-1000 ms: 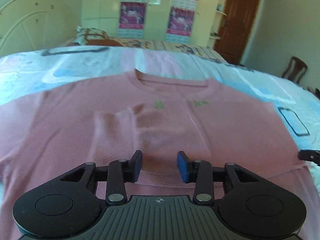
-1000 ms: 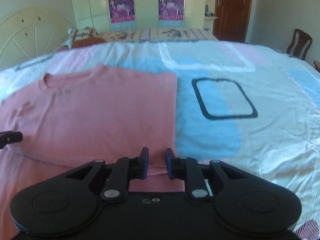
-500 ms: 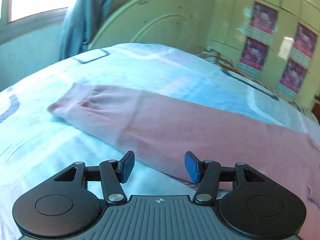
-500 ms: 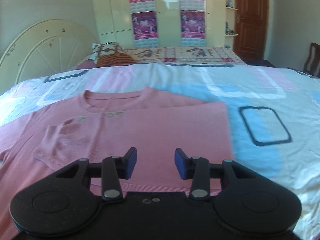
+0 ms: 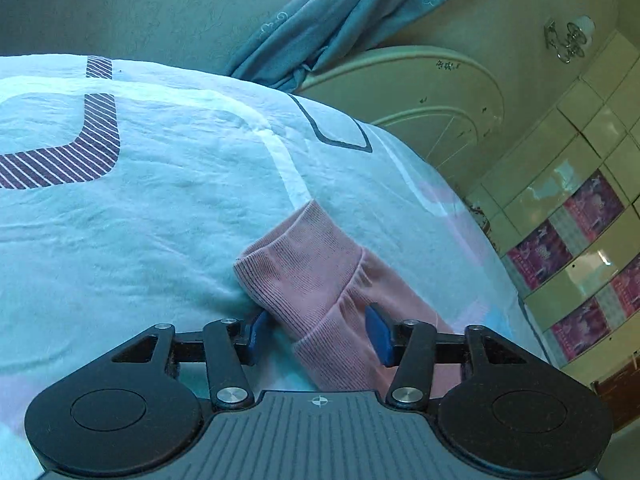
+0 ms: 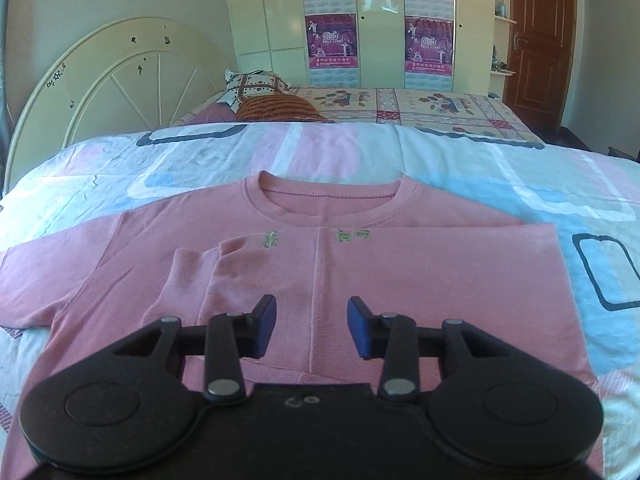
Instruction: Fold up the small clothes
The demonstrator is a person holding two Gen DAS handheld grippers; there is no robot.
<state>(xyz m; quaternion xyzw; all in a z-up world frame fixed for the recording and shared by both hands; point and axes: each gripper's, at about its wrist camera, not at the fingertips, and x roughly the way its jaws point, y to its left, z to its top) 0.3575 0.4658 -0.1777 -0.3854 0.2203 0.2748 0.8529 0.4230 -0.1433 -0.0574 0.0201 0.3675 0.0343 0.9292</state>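
Observation:
A pink long-sleeved shirt (image 6: 360, 264) lies flat on the bed, collar away from me. Its right side and sleeve are folded in over the body; the left sleeve stretches out flat to the left. In the left wrist view the ribbed cuff (image 5: 304, 264) of that left sleeve lies on the sheet. My left gripper (image 5: 316, 332) is open with its fingers on either side of the sleeve just behind the cuff. My right gripper (image 6: 311, 330) is open and empty above the shirt's lower middle.
The bed is covered by a light blue, white and pink patterned sheet (image 5: 160, 184). A cream arched headboard (image 6: 108, 92) stands at the left, pillows (image 6: 264, 96) behind the shirt. A wardrobe with posters (image 6: 380, 20) and a brown door (image 6: 540, 40) are at the back.
My left gripper has swung left from the shirt's body out along the left sleeve to its cuff. My right gripper has opened and moved left from the shirt's right edge to its middle.

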